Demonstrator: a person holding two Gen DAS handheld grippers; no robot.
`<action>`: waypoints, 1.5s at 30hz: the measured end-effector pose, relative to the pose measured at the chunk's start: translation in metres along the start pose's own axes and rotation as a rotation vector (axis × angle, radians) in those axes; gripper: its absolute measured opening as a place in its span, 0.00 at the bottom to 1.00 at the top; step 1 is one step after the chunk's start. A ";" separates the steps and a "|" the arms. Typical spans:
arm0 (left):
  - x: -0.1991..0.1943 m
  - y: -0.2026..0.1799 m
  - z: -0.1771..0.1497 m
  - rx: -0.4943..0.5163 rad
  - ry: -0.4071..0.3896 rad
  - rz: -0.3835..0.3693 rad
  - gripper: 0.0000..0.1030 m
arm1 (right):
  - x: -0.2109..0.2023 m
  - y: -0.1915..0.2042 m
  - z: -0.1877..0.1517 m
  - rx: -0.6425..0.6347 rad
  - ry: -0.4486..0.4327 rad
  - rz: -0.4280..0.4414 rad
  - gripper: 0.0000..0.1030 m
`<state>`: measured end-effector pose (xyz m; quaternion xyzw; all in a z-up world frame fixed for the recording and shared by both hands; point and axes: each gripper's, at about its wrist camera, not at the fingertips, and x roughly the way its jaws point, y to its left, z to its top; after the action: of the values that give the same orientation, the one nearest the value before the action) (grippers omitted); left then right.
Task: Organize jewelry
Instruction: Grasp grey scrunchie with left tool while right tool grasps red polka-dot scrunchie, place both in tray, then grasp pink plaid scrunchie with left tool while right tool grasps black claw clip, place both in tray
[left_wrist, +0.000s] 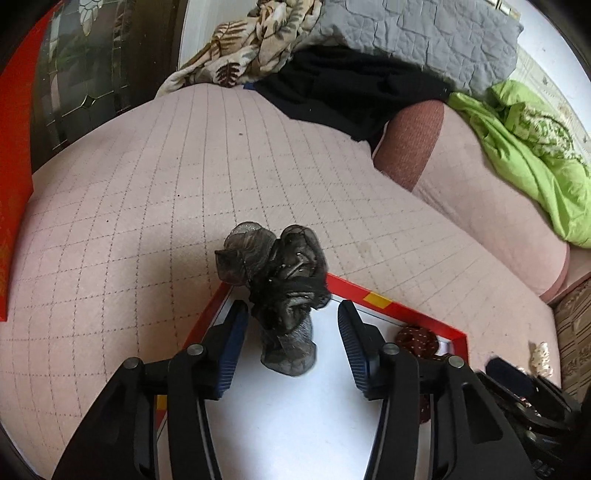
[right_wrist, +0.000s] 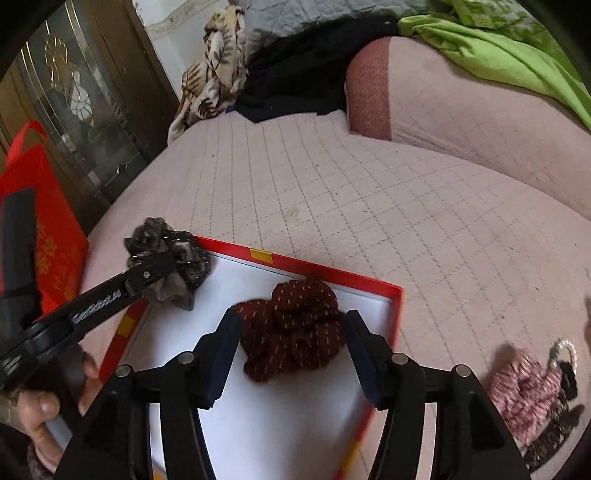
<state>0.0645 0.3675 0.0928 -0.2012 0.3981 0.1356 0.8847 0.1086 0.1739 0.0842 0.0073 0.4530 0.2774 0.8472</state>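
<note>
Both wrist views look closely down along their fingers, sharing the red-rimmed tray (left_wrist: 399, 302) (right_wrist: 295, 264) on the bed (left_wrist: 147, 184) (right_wrist: 406, 221)

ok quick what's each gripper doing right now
left gripper: open, black scrunchie between its fingers, not clamped
right gripper: open, dark red scrunchie between its fingers, not clamped

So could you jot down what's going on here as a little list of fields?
place: pink quilted bed
container: red-rimmed box, white inside
left gripper: open, black scrunchie between its fingers, at the box's far corner
right gripper: open around dark red scrunchie lying in the box
waiting outside the box: pink scrunchie
</note>
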 end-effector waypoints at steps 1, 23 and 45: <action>-0.005 -0.001 -0.001 -0.004 -0.010 -0.005 0.48 | -0.006 -0.001 -0.003 0.003 -0.004 0.001 0.60; -0.083 -0.174 -0.122 0.326 0.080 -0.207 0.49 | -0.200 -0.189 -0.167 0.318 -0.113 -0.215 0.61; 0.066 -0.295 -0.125 0.381 0.353 -0.209 0.53 | -0.130 -0.247 -0.157 0.516 -0.126 -0.026 0.61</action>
<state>0.1441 0.0547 0.0408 -0.0920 0.5412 -0.0709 0.8328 0.0452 -0.1345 0.0260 0.2343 0.4553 0.1411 0.8473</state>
